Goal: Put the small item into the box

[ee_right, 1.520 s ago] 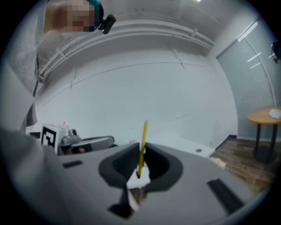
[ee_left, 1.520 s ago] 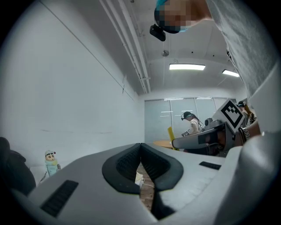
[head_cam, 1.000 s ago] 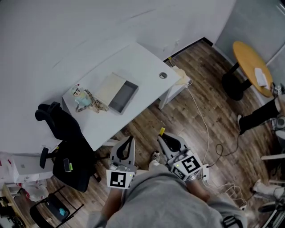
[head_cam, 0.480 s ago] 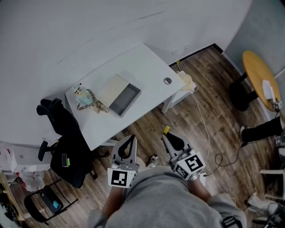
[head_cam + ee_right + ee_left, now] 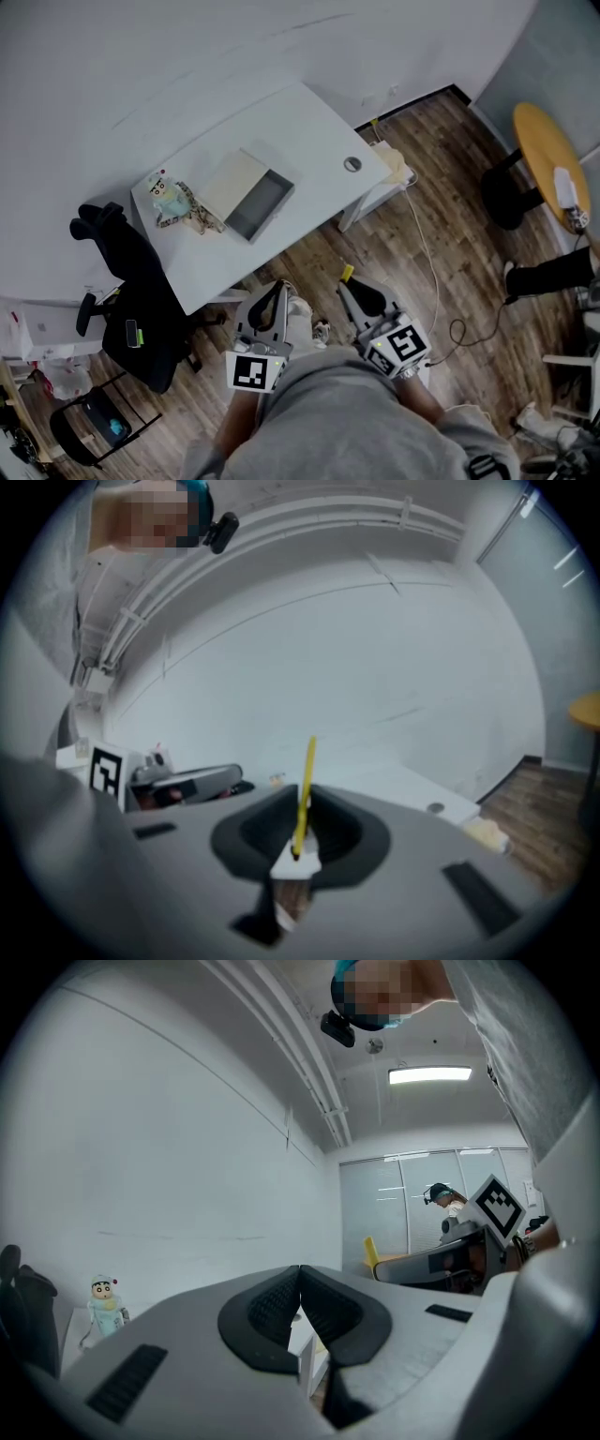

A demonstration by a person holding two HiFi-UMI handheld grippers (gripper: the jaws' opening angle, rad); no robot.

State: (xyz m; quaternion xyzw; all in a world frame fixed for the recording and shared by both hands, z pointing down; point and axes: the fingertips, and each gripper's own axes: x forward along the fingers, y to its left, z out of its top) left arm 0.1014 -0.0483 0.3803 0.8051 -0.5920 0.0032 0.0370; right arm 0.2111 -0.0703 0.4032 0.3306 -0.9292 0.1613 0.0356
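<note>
A white table (image 5: 309, 127) stands ahead of me, over a wooden floor. On it lies an open grey box (image 5: 260, 203) with a beige lid (image 5: 228, 183) beside it, and a small toy figure (image 5: 165, 199) to the left. My right gripper (image 5: 345, 284) is shut on a thin yellow item (image 5: 347, 273), well short of the table. The yellow item (image 5: 303, 794) stands upright between the jaws of the right gripper (image 5: 302, 808). My left gripper (image 5: 274, 289) is shut on nothing. From the left gripper (image 5: 299, 1283), the toy figure (image 5: 105, 1302) shows far left.
A black office chair (image 5: 131, 300) stands at the table's left end. A round wooden table (image 5: 548, 150) and a person's leg (image 5: 553, 267) are at the right. A cable (image 5: 427, 253) trails over the floor. The tabletop has a round cable hole (image 5: 352, 164).
The head view has shifted a little, so the table now sits slightly higher and further right than a second ago. Both grippers keep their pose and stay shut.
</note>
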